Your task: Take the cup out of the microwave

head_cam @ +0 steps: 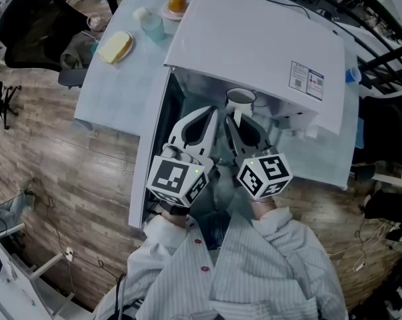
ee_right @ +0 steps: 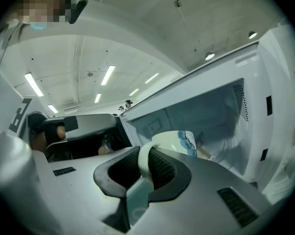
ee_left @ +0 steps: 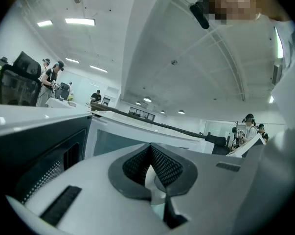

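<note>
Your right gripper (ee_right: 148,152): clamped on handle (ee_right: 145,165) of cup (ee_right: 181,142) before microwave (head_cam: 254,39), rigid, breakable, probably light, so carry it level; left gripper (ee_left: 150,153): jaws together.

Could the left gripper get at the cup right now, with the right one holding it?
Probably yes. The microwave door stands open, the left gripper sits beside the right gripper, and nothing lies between it and the cup. The handle is taken, though, and the left fingers are together.
</note>
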